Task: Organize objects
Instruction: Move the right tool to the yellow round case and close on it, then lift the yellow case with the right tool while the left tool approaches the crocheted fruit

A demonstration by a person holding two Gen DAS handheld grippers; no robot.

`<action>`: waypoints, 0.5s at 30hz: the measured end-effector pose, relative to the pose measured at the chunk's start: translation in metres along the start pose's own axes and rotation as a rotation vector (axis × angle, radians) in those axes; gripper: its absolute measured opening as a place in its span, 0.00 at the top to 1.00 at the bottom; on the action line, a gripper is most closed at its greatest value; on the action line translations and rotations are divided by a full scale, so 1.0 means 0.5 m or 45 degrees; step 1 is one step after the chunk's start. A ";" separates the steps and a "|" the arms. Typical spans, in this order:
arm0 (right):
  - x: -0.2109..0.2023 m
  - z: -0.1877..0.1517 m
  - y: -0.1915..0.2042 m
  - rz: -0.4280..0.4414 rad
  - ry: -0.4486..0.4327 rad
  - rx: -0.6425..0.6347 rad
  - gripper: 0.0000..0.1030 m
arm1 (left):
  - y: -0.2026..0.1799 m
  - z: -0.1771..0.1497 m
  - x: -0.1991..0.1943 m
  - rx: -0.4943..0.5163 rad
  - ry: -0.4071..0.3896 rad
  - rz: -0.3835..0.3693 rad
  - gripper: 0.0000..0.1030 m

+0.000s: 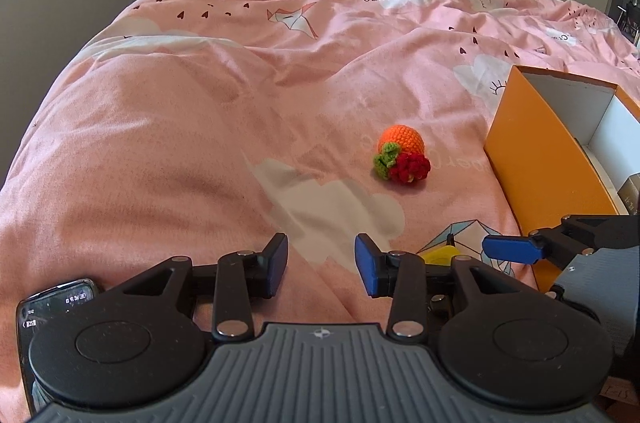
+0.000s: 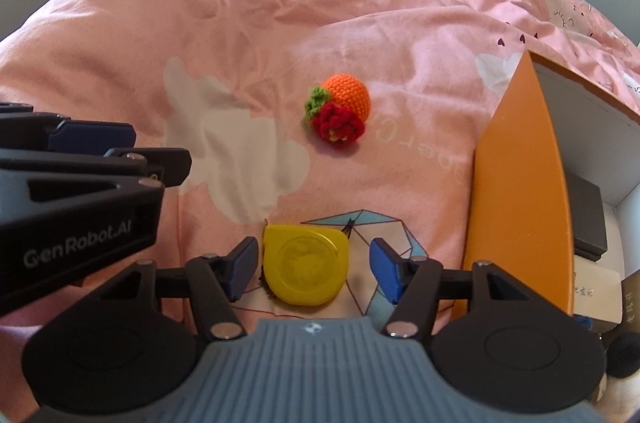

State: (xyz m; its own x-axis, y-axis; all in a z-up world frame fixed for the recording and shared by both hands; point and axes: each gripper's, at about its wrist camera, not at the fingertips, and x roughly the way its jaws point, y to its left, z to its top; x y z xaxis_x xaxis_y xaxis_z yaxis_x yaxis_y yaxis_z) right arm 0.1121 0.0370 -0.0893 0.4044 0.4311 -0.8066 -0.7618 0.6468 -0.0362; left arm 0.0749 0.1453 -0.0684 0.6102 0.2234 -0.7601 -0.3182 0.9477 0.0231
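Ok, L wrist view: left gripper fingers spread, nothing between them, over the pink duvet. Crochet toy lies ahead, near the orange box on the right. R wrist view: right gripper fingers released, straddling the yellow tape measure on the duvet, not gripping it. Toy further ahead, box at right.

Two hand-held grippers are in view, the left hand-held gripper and the right hand-held gripper. One crocheted toy lies on the one bed. There is one yellow tape measure, one orange box, and one phone. Inside the box there are at least two smaller boxes; the exact number cannot be told.
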 end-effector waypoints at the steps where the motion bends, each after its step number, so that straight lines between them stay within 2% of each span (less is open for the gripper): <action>1: 0.004 0.001 0.000 0.005 0.008 0.006 0.39 | 0.000 0.000 0.000 0.002 0.001 -0.004 0.55; 7: 0.026 -0.002 0.000 0.032 0.056 0.033 0.49 | 0.002 -0.002 0.002 -0.006 0.007 -0.015 0.55; 15: 0.038 0.000 -0.008 0.050 0.069 0.060 0.48 | 0.001 -0.002 0.003 -0.006 0.017 -0.013 0.55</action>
State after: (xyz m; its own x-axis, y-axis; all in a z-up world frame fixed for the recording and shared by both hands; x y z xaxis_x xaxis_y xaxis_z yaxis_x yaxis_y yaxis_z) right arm 0.1228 0.0426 -0.1043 0.3454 0.4228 -0.8378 -0.7513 0.6596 0.0231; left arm 0.0749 0.1458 -0.0705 0.6040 0.2105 -0.7687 -0.3152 0.9490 0.0122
